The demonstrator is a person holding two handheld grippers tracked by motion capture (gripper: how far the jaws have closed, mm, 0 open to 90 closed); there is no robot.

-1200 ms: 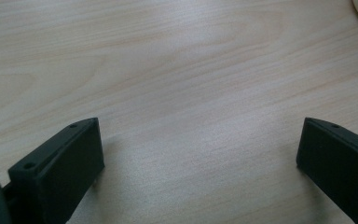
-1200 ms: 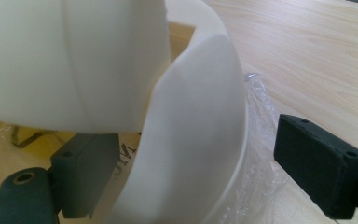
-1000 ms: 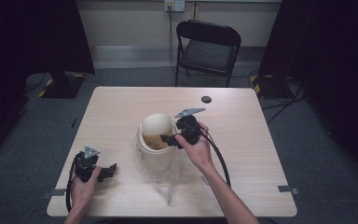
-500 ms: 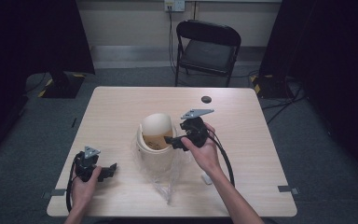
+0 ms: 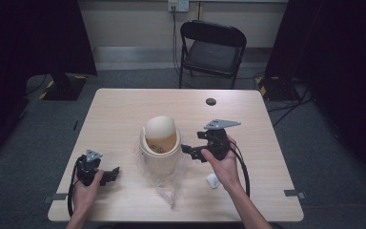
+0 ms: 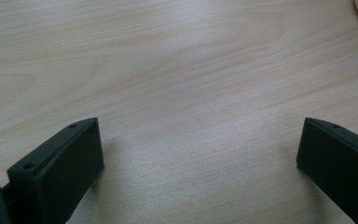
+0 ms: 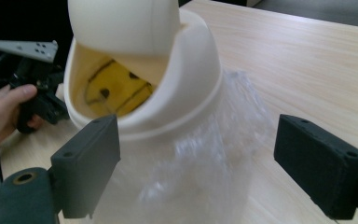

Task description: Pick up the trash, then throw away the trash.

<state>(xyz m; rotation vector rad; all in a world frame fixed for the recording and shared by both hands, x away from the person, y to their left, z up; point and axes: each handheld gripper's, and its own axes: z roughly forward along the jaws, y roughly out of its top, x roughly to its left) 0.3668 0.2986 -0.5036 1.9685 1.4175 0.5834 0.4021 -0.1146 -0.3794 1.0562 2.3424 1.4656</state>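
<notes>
The cream swing-lid bin (image 5: 159,145), upright in its clear plastic liner (image 5: 167,187) mid-surface, stands just left of the right claw (image 5: 187,151), which is released, jaws spread wide and aimed at its side. The left claw (image 5: 113,172), also released, rests well apart. Against a second ago, the right claw has drawn back rightward from the bin.

Both jaw pairs gape: left hand-held gripper (image 5: 108,174) low, right hand-held gripper (image 5: 189,152) raised.

Worktop (image 5: 124,114): pale wood-grain laminate, smooth. Bin (image 7: 186,84): cream matt plastic. Liner bag (image 7: 205,172): clear crinkled glossy film. Tongs (image 7: 196,168): matt black plastic.
</notes>
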